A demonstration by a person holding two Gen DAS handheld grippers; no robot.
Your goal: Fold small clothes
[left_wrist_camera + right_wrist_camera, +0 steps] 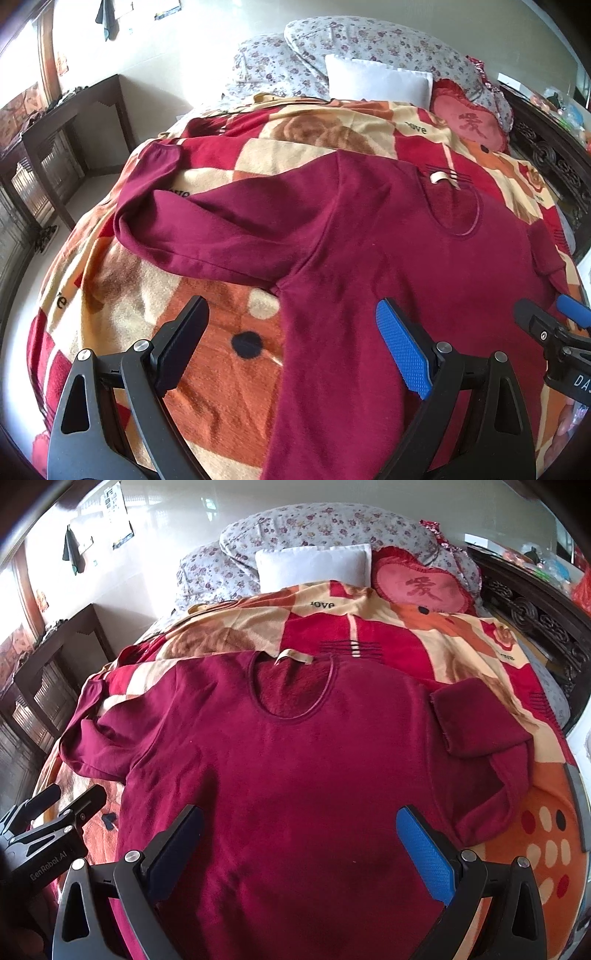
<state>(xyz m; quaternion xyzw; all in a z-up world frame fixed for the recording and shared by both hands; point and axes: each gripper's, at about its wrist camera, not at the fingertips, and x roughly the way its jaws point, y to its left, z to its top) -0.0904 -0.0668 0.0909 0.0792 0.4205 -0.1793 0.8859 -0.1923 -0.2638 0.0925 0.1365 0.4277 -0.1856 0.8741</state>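
Only the right view shows the sweater's point(295, 775) folded right sleeve point(476, 723); both tools point(291, 343) point(299, 849) gape wide, empty.

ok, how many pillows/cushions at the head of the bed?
3 visible: floral pillow at the back, white pillow in front of it, red heart cushion to its right. The floral bedding may hide more.

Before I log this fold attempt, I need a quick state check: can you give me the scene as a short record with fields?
garment: maroon long-sleeve top, lying front up on the patterned blanket
neckline: far end, toward the pillows
one sleeve: stretched out sideways
other sleeve: doubled back on itself
left gripper: fingers open, holding nothing
right gripper: fingers open, over the top's lower body
folding: not yet begun
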